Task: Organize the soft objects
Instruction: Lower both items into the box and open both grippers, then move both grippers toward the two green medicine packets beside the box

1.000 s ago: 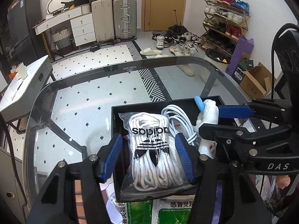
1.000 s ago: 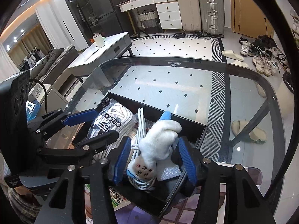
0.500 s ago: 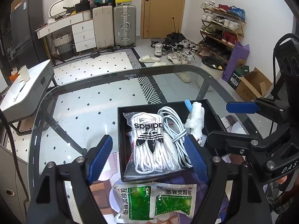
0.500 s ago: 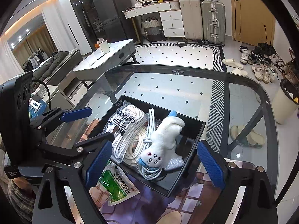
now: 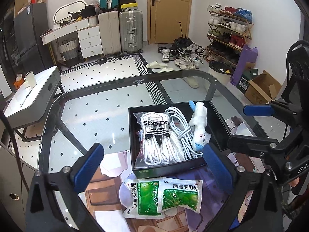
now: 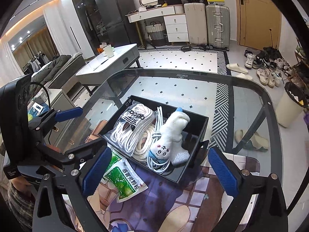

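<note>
A black box (image 5: 219, 116) (image 6: 200, 143) on the glass table holds a clear Adidas bag of white laces (image 5: 157, 135) (image 6: 131, 124), a coiled white cable (image 5: 178, 122) (image 6: 157, 135) and a white plush toy (image 5: 199, 127) (image 6: 171, 135). Two green medicine sachets (image 5: 164, 197) (image 6: 122, 179) lie on the mat in front of the box. My left gripper (image 5: 152, 166) is open and empty, above the sachets and the box's near edge. My right gripper (image 6: 160, 171) is open and empty, above the box's near corner.
A printed purple mat (image 5: 108, 189) (image 6: 173, 203) covers the near part of the glass table (image 5: 92, 116) (image 6: 193, 89). Beyond the table are a low grey table (image 5: 32, 94), suitcases (image 5: 130, 31), shoes on the floor and a shoe rack (image 5: 227, 32).
Both grippers opened wide, let go of the lace bag and the plush toy, and drew back and up from the box. The sachets have come into view.
</note>
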`<action>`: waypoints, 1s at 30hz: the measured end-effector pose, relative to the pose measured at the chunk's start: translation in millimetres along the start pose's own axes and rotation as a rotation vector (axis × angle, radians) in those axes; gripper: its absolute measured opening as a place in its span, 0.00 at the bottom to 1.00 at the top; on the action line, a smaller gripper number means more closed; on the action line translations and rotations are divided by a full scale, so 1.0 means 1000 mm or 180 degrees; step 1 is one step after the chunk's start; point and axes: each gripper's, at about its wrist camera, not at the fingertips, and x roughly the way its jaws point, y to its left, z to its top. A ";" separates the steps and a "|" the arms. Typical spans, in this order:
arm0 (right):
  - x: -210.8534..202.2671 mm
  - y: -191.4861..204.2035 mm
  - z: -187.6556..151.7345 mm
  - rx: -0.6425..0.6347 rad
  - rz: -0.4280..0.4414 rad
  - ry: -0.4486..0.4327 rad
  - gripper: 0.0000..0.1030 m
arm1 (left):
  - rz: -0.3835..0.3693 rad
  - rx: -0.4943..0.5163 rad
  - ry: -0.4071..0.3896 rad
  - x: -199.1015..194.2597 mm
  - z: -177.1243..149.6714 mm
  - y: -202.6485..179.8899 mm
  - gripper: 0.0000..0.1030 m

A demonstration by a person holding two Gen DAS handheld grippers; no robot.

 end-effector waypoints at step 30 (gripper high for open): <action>0.006 0.023 -0.056 -0.0083 0.0130 0.0239 0.99 | 0.0026 -0.0155 0.0183 -0.012 -0.053 0.014 1.00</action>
